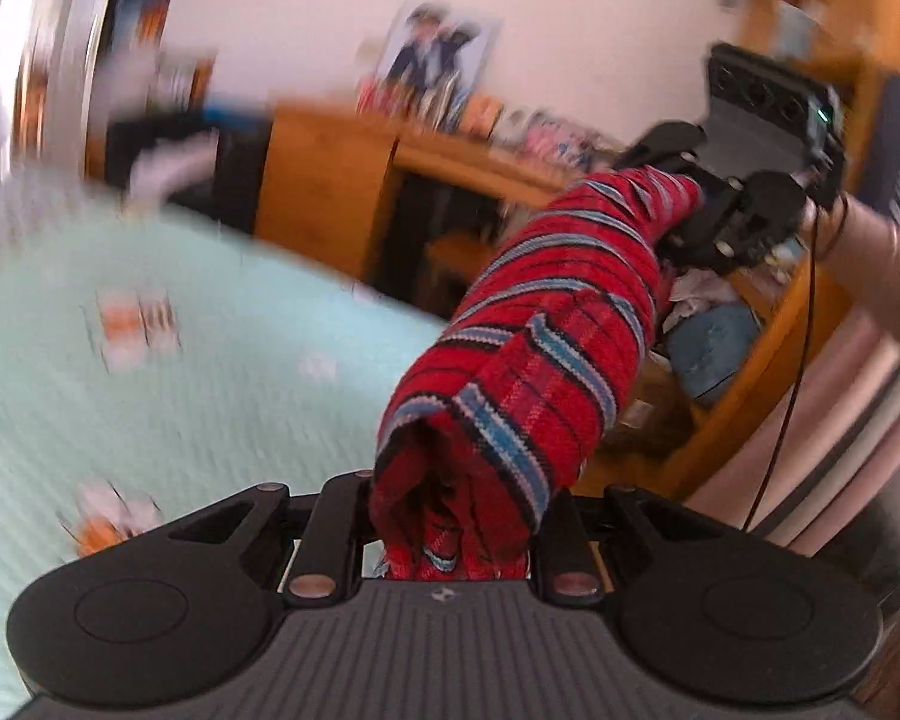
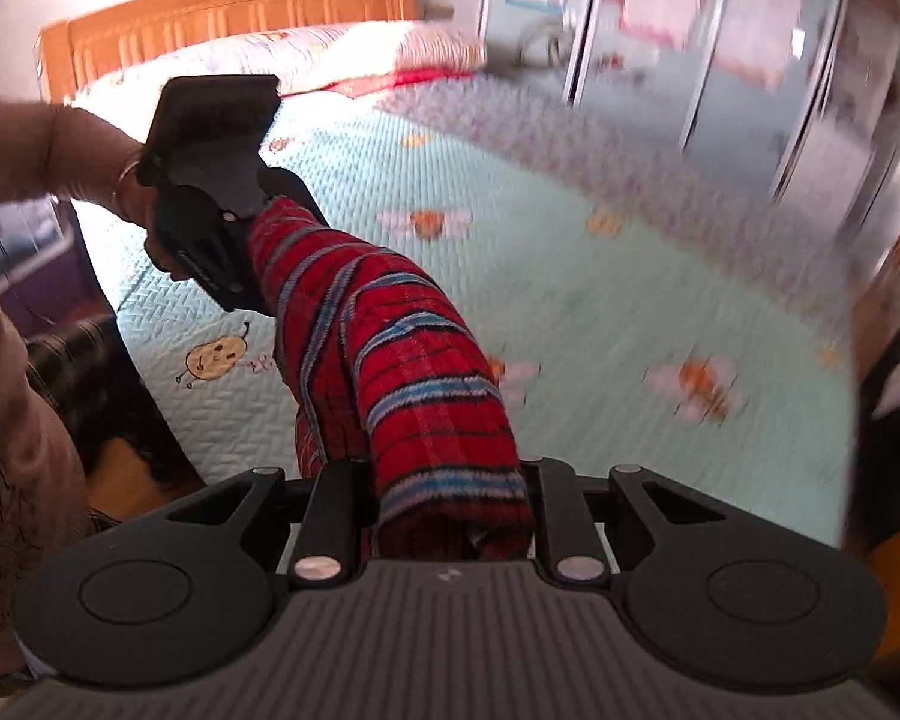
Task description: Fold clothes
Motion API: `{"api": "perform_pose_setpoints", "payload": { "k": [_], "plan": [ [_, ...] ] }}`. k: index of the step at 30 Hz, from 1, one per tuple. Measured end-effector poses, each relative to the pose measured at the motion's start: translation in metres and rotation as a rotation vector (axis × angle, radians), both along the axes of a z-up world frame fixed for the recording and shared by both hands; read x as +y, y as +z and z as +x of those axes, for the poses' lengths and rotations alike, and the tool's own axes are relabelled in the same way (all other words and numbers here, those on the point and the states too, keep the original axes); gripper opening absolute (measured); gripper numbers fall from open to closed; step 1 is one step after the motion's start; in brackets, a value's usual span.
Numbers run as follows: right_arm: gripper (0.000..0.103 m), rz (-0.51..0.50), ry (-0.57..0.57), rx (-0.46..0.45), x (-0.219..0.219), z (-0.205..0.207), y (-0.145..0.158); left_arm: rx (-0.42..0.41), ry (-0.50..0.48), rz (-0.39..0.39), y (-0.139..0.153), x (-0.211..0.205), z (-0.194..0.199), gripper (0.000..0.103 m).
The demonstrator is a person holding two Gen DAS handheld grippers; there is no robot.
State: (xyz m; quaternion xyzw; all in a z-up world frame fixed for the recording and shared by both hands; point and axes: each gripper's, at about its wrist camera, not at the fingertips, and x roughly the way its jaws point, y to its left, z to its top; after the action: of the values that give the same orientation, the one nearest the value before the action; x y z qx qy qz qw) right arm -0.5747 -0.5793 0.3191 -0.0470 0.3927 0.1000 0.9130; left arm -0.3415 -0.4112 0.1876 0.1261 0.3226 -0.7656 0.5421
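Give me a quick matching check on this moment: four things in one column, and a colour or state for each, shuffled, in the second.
1. striped garment
2. bedspread
3. headboard
4. left gripper

A. orange wood
B. red with blue bands, strung between both grippers
C. pale green, quilted
D. shut on cloth

Pairs: 1-B, 2-C, 3-A, 4-D. The right gripper is shut on the garment's other end.

Readable text: none in either view.
Gripper body (image 1: pixel 444 596): a small embossed emblem, no letters legible.
Wall poster (image 1: pixel 432 54): two figures, blurred, no words legible.
Bedspread (image 2: pixel 570 276): cartoon motifs only, no writing.
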Motion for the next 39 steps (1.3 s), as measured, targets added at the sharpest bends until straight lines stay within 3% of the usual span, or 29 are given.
{"api": "perform_pose_setpoints", "payload": {
  "k": [3, 5, 8, 10, 11, 12, 14, 16, 19, 21, 23, 25, 27, 29, 31, 32, 33, 34, 35, 36, 37, 38, 39],
  "plan": [
    [0.021, 0.166, -0.017, 0.068, -0.072, 0.041, -0.044, 0.151, 0.036, 0.100, -0.031, -0.054, 0.049, 0.020],
    [0.021, 0.247, -0.055, 0.063, -0.122, 0.065, -0.070, 0.239, 0.074, 0.145, -0.047, -0.090, 0.084, 0.020],
    [0.022, 0.359, -0.087, 0.038, -0.181, 0.104, -0.106, 0.244, 0.112, 0.171, -0.070, -0.122, 0.113, 0.021],
    [0.028, 0.414, -0.113, 0.022, -0.207, 0.125, -0.135, 0.247, 0.156, 0.214, -0.091, -0.135, 0.132, 0.027],
    [0.036, 0.448, -0.163, 0.012, -0.222, 0.124, -0.151, 0.287, 0.205, 0.248, -0.103, -0.138, 0.148, 0.030],
    [0.044, 0.485, -0.231, 0.013, -0.238, 0.130, -0.169, 0.313, 0.268, 0.283, -0.115, -0.138, 0.165, 0.039],
    [0.053, 0.521, -0.409, -0.016, -0.260, 0.134, -0.199, 0.357, 0.467, 0.334, -0.136, -0.137, 0.201, 0.046],
    [0.052, 0.532, -0.522, -0.081, -0.260, 0.126, -0.216, 0.479, 0.626, 0.328, -0.150, -0.122, 0.230, 0.050],
    [0.052, 0.536, -0.620, -0.191, -0.243, 0.105, -0.229, 0.487, 0.767, 0.158, -0.135, -0.087, 0.235, 0.056],
    [0.052, 0.547, -0.663, -0.252, -0.227, 0.088, -0.232, 0.499, 0.720, 0.077, -0.122, -0.080, 0.218, 0.059],
    [0.052, 0.598, -0.682, -0.288, -0.211, 0.081, -0.231, 0.470, 0.631, 0.069, -0.111, -0.093, 0.191, 0.062],
    [0.053, 0.750, -0.662, -0.315, -0.202, 0.076, -0.235, 0.444, 0.543, 0.070, -0.105, -0.115, 0.160, 0.068],
    [0.056, 0.823, -0.656, -0.352, -0.195, 0.080, -0.242, 0.421, 0.493, 0.089, -0.115, -0.145, 0.136, 0.069],
    [0.058, 0.871, -0.699, -0.331, -0.199, 0.092, -0.267, 0.406, 0.520, 0.152, -0.142, -0.168, 0.129, 0.070],
    [0.058, 0.849, -0.788, -0.251, -0.209, 0.103, -0.300, 0.364, 0.548, 0.182, -0.168, -0.178, 0.134, 0.054],
    [0.036, 0.828, -0.840, -0.212, -0.214, 0.106, -0.316, 0.367, 0.570, 0.191, -0.174, -0.176, 0.139, 0.030],
    [0.012, 0.861, -0.882, -0.214, -0.219, 0.101, -0.328, 0.389, 0.597, 0.199, -0.175, -0.173, 0.145, 0.014],
    [0.006, 0.886, -0.918, -0.222, -0.223, 0.097, -0.335, 0.411, 0.624, 0.208, -0.176, -0.169, 0.151, 0.011],
    [0.009, 0.888, -0.930, -0.247, -0.222, 0.091, -0.330, 0.433, 0.651, 0.216, -0.176, -0.165, 0.157, 0.011],
    [0.021, 0.889, -0.942, -0.272, -0.221, 0.085, -0.325, 0.425, 0.668, 0.216, -0.170, -0.159, 0.158, 0.018],
    [0.030, 0.883, -0.944, -0.298, -0.218, 0.078, -0.318, 0.401, 0.672, 0.198, -0.160, -0.150, 0.154, 0.027],
    [0.043, 0.852, -0.913, -0.321, -0.209, 0.072, -0.305, 0.381, 0.674, 0.174, -0.149, -0.142, 0.148, 0.045],
    [0.049, 0.834, -0.884, -0.336, -0.199, 0.066, -0.294, 0.361, 0.676, 0.150, -0.139, -0.133, 0.142, 0.050]
  ]
}}
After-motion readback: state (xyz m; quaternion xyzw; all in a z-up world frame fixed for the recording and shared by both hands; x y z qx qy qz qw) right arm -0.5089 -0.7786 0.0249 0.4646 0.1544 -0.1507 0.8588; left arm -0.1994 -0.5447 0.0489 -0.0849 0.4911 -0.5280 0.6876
